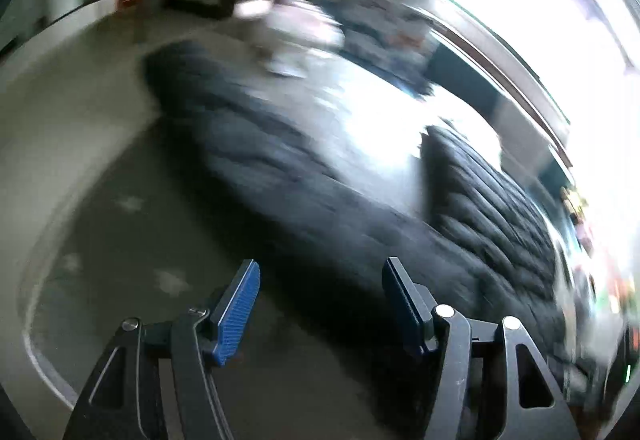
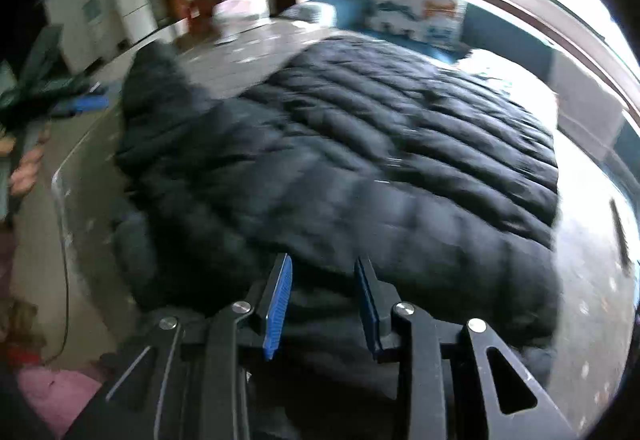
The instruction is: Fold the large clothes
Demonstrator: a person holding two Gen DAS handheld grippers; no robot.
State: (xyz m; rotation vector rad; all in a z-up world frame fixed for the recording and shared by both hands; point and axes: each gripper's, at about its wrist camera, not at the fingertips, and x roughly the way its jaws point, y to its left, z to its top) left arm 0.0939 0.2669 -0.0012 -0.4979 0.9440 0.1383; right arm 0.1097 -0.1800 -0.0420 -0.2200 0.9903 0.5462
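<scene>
A large dark quilted puffer jacket [image 2: 360, 160] lies spread over a speckled table [image 2: 592, 300]. My right gripper [image 2: 323, 268] hangs just above the jacket's near edge, its blue pads apart and not pressing on the fabric. In the blurred left wrist view the jacket [image 1: 280, 168] runs as a long dark band from upper left to lower right, with a quilted part [image 1: 488, 200] to the right. My left gripper [image 1: 320, 272] stands open over the near side of that band, with nothing between its fingers.
The table's rounded edge [image 1: 36, 352] curves along the left, with floor beyond. A printed box [image 2: 420, 12] and a blue seat stand behind the table. A person's hand [image 2: 24, 168] shows at the far left. A white fridge [image 2: 132, 8] and a wooden shelf are at the back.
</scene>
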